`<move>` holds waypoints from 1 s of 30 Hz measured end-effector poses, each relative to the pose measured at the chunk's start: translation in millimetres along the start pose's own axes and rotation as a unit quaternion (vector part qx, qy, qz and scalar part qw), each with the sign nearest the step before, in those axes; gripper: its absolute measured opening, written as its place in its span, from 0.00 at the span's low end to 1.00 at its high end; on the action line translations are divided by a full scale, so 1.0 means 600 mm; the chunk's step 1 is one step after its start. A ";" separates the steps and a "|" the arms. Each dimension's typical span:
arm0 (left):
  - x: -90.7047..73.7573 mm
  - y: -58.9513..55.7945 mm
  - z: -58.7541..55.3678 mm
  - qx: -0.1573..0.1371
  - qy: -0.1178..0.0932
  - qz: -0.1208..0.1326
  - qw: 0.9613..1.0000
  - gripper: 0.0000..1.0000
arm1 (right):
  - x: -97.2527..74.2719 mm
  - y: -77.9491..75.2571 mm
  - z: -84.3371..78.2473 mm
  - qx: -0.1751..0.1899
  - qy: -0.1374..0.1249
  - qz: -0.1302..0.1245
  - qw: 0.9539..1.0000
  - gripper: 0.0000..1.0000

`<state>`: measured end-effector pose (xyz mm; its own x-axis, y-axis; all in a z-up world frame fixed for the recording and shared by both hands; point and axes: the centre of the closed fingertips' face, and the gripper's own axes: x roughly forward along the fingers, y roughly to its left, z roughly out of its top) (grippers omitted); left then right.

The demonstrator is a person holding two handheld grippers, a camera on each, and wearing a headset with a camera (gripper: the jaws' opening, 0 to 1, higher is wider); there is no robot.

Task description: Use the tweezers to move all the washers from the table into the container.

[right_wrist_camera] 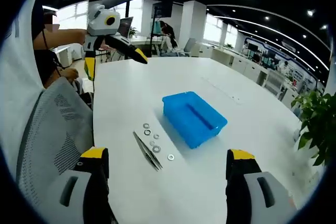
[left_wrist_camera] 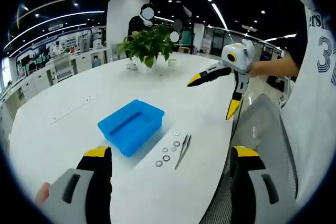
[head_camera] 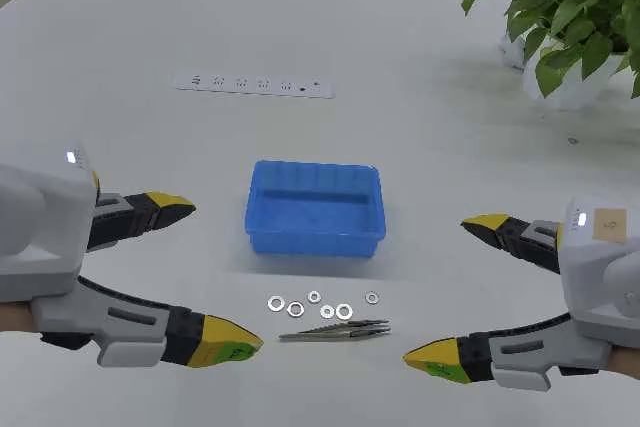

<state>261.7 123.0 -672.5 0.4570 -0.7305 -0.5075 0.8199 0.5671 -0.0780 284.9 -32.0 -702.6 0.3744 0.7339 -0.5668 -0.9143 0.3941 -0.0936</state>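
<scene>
Head view: near container [head_camera: 315, 209], slim tweezers [head_camera: 335, 329] beside tiny washers [head_camera: 314, 303]; likely light, springy, slippery. Pinch mid-shank. Spread wide, empty: left gripper [head_camera: 222, 275], right gripper [head_camera: 437, 289].

A blue rectangular plastic container [head_camera: 315, 235] stands upright and open-topped on the white surface [head_camera: 150, 177], its inside empty. Just in front of it, on the near side, six small silver ring washers [head_camera: 314, 296] lie flat in a loose, scattered row, apart from the container. Slim silver metal tweezers [head_camera: 335, 329] lie flat just nearer than the washers, running alongside that row and close beside the nearest rings.
</scene>
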 end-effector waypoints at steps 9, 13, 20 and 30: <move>0.004 -0.001 -0.004 -0.008 0.000 0.002 1.000 0.97 | 0.003 0.005 -0.006 0.005 0.004 0.005 1.000 0.92; 0.005 -0.001 -0.010 -0.009 0.007 0.003 1.000 0.96 | 0.003 0.005 -0.005 0.007 0.003 0.007 1.000 0.92; 0.009 -0.004 -0.009 -0.011 0.009 0.000 1.000 0.96 | 0.004 0.000 0.001 0.010 -0.003 0.004 1.000 0.92; 0.009 -0.002 -0.012 -0.008 0.016 0.005 1.000 0.94 | 0.013 0.021 -0.013 0.003 0.010 0.015 1.000 0.92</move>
<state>260.7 121.3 -681.5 0.4530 -0.7129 -0.5353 0.8103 0.5796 -0.0863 275.1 -25.9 -714.5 0.3437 0.7337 -0.5862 -0.9240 0.3755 -0.0717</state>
